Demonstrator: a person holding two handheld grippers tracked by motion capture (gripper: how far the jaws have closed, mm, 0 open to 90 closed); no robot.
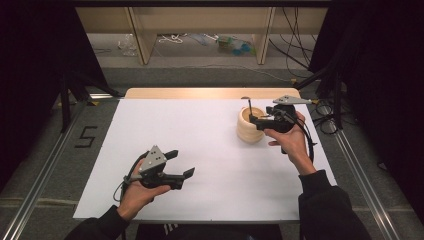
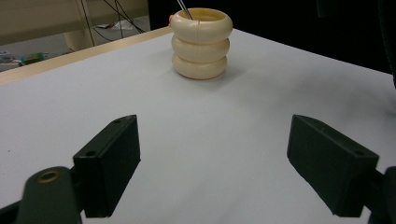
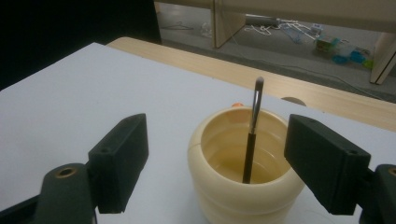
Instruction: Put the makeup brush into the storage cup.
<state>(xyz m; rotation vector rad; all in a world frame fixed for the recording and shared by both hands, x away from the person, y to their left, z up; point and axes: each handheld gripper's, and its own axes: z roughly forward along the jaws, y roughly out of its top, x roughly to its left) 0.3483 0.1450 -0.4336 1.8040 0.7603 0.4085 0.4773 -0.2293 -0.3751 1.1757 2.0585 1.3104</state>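
Observation:
A cream holder (image 1: 249,131) shaped like three stacked rings stands on the white table at the right rear. A thin dark brush (image 1: 248,106) with a metal ferrule stands upright in it, leaning on the rim. My right gripper (image 1: 257,119) hovers just over the holder's near right rim, open. In the right gripper view the brush (image 3: 252,140) and holder (image 3: 219,186) sit between its spread jaws (image 3: 219,144), touching neither. My left gripper (image 1: 181,164) rests open and empty at the front left. The left gripper view looks past its jaws (image 2: 212,158) to the holder (image 2: 201,44) farther off.
A white sheet (image 1: 210,165) covers the table, with a wooden strip (image 1: 210,93) at the far edge. A small orange object (image 3: 237,105) lies just behind the holder. Metal rails run along both sides. Cables and shelf legs lie beyond the table.

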